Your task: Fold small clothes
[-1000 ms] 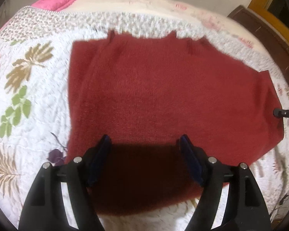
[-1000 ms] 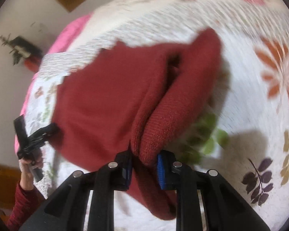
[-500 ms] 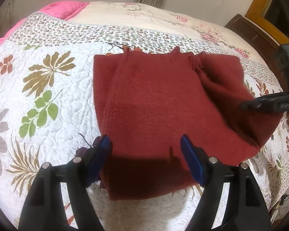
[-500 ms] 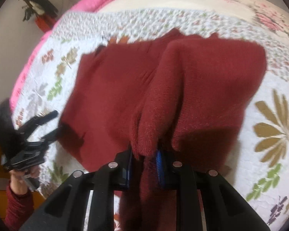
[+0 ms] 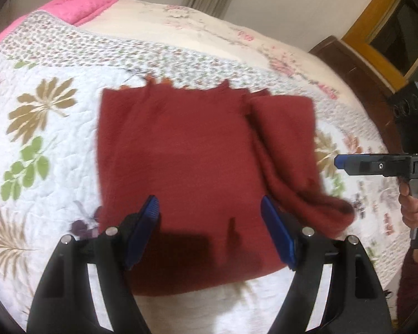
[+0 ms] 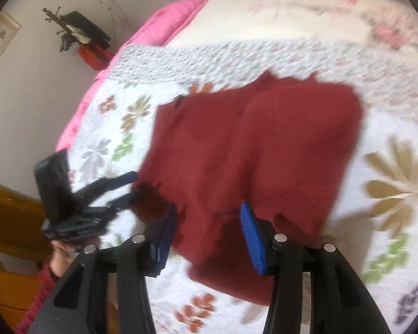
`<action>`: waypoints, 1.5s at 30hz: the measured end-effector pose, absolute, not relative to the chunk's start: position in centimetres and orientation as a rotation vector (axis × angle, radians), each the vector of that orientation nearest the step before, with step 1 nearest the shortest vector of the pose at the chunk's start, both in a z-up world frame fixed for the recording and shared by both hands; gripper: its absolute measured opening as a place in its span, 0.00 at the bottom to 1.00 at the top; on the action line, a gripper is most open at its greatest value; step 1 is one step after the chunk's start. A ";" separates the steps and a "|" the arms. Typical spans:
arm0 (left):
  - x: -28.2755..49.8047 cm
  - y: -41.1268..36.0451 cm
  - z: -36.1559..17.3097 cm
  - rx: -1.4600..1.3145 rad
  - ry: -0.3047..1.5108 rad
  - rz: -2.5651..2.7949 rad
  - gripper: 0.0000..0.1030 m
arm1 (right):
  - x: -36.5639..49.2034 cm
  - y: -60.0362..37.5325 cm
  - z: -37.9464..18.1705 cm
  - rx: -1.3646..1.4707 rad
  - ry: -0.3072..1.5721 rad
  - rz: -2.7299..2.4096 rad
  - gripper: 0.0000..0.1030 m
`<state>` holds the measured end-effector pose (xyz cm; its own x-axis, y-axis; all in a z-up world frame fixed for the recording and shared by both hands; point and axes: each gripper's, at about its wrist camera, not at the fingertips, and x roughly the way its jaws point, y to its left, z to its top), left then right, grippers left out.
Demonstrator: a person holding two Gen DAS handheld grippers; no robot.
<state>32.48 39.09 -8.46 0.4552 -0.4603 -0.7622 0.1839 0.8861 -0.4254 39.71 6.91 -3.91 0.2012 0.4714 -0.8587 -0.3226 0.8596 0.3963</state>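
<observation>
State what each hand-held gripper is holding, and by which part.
Nothing is held. The left hand-held gripper and right hand-held gripper are both open above the sweater.

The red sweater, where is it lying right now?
The red sweater lies flat on the floral quilt, mid-bed in both wrist views, below the pink blanket, its right side folded inward.

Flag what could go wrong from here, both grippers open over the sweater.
1. The folded-over right side of the red sweater lies bunched and uneven near its lower end; it may slump open, or the next fold may trap the lump.
2. The left gripper hovers open over the near hem; closing there could also pinch the floral quilt.
3. The right gripper is open above the sweater; both views are motion-blurred, so the regrasp could miss the edge.
</observation>
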 end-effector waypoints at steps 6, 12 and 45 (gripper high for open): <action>34.5 34.2 -9.3 -0.361 1.093 -0.507 0.73 | 39.6 0.4 -7.3 0.176 1.310 0.395 0.46; 36.1 30.5 -11.1 -0.421 1.164 -0.554 0.73 | 39.0 -4.7 -11.7 0.249 1.350 0.336 0.46; 36.2 37.2 -4.6 -0.471 0.990 -0.481 0.20 | 36.2 -4.4 -14.8 0.267 1.351 0.372 0.46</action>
